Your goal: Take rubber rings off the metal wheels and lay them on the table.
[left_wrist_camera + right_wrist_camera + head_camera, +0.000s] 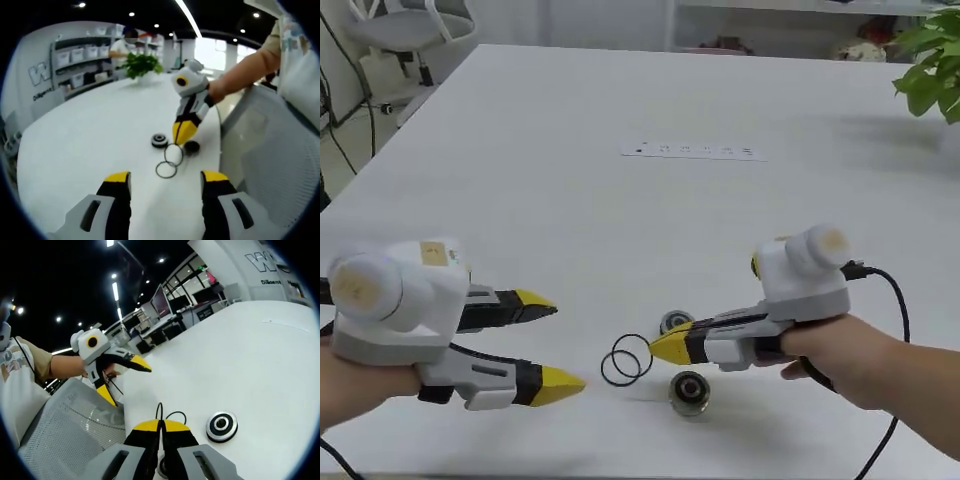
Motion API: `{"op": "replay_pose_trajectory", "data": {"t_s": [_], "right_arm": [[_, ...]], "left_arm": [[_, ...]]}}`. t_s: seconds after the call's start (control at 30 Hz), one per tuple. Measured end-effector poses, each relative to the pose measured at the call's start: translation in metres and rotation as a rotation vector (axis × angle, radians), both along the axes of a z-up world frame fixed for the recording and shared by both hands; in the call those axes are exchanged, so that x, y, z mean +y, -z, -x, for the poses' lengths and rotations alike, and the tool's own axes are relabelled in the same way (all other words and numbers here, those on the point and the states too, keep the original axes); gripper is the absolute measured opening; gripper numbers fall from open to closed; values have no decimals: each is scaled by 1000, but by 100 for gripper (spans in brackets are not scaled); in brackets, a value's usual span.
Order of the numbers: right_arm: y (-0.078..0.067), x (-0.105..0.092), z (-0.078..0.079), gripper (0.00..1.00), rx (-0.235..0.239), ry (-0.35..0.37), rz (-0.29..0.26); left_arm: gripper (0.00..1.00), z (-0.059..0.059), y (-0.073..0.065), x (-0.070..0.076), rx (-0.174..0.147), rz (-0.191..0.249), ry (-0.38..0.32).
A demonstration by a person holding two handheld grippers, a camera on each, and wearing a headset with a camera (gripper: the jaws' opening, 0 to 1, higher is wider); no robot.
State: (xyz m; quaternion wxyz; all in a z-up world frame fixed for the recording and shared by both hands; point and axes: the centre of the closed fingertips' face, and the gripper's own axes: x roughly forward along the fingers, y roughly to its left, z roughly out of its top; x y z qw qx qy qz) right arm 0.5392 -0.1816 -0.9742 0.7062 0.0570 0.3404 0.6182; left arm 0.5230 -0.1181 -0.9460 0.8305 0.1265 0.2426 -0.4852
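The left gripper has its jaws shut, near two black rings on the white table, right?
Not quite: the left gripper has its jaws open, wide apart, as the left gripper view shows. It is indeed near the two black rings on the white table.

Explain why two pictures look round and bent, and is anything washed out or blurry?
Head view: soft even light, straight table, faint shadow beside the wheel. Left gripper view: fisheye lens curves the table edge; window glare washes out the back. Right gripper view: same bending, dark ceiling with bright lamps.
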Motion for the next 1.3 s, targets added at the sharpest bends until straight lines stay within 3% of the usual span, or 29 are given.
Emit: {"op": "replay_pose_trajectory", "data": {"t_s": [0.43,1.0,1.3], "right_arm": [[21,10,0,0,-20,-10,74],[38,4,-11,0,-68,29,153],[33,3,-14,5,-90,34,142]], "left_arm": [[57,3,5,10,12,-5,-27],[57,3,13,13,26,-17,-31],[57,1,13,13,29,-21,-31]]}}
